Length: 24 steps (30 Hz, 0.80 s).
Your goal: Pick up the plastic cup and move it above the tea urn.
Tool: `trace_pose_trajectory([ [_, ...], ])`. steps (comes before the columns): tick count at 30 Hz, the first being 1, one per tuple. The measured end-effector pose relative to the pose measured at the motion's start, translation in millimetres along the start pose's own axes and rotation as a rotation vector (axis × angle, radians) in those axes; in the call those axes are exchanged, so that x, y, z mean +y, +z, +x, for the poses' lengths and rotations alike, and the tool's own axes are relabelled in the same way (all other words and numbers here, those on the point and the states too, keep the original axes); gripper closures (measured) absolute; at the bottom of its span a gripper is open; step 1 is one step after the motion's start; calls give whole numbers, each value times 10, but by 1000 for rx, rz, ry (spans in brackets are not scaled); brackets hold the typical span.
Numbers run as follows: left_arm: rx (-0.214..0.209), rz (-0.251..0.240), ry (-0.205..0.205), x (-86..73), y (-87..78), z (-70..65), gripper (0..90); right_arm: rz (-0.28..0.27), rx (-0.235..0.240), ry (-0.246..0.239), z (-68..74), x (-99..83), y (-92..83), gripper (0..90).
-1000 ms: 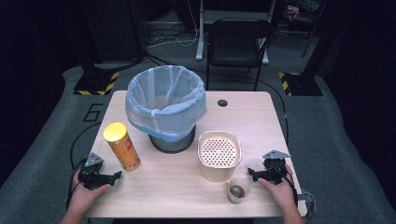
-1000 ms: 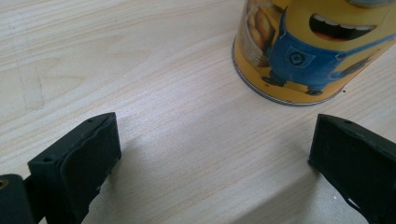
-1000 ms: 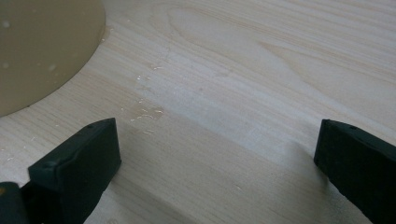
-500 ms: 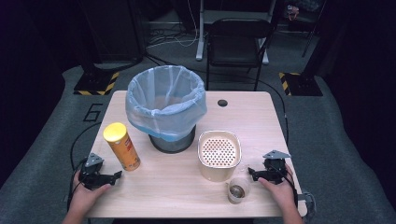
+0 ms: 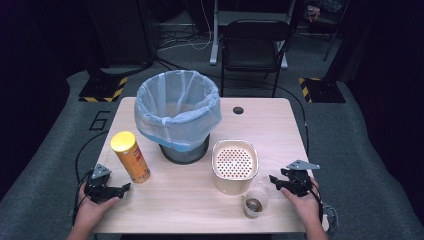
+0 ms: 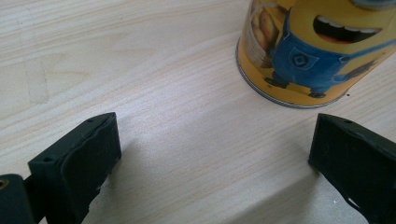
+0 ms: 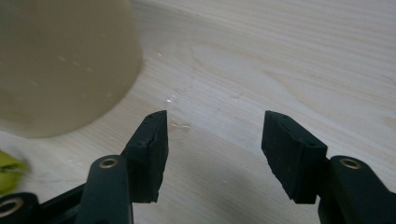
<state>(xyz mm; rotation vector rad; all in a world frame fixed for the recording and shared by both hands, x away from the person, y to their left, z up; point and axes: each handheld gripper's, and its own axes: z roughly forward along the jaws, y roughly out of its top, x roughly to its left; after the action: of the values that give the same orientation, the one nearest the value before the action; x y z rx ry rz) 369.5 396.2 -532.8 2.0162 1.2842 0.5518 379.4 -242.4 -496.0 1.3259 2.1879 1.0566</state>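
**Two claws low on the tabletop, each beside a container**

The chips can (image 5: pixel 131 162) stands upright in the lower left of the high view, yellow-lidded, just up and right of the left claw (image 5: pixel 125 187) and apart from it. In the left gripper view the can (image 6: pixel 317 46) fills the upper right of the frame, printed with a cartoon figure in blue overalls. The left claw (image 6: pixel 212 154) has its jaws spread wide, with only bare wood between them and the can beyond their tips.

The beige container (image 5: pixel 235 167) with a perforated lid sits right of centre in the high view. A small glass jar (image 5: pixel 254 202) stands just below its lower right corner. The right claw (image 5: pixel 272 180) lies to the right of both, near them but touching neither, its tips turned toward the container. In the right gripper view the container's (image 7: pixel 60 60) wall takes the upper left. The right claw (image 7: pixel 212 140) has just been drawing its jaws inward, yet a gap shows between them and nothing but wood grain lies in it.

A hand (image 5: pixel 92 207) holds the left claw at the bottom left edge of the tabletop (image 5: pixel 190 210), and another hand (image 5: pixel 305 197) holds the right one at the bottom right. Behind the can and the container, at frame centre, stands a waste bin (image 5: pixel 177 115) lined with a pale blue bag. A dark chair (image 5: pixel 255 45) stands on the floor beyond the tabletop, at the top of the frame.
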Motion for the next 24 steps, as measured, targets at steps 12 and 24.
trace_pose_trajectory([
  [12,-4,16,1,6,-12,0,20,-43,60,-29,301,154,-429,350],
  [24,-2,16,-3,8,-10,-4,19,-70,125,-57,587,181,-644,161],
])
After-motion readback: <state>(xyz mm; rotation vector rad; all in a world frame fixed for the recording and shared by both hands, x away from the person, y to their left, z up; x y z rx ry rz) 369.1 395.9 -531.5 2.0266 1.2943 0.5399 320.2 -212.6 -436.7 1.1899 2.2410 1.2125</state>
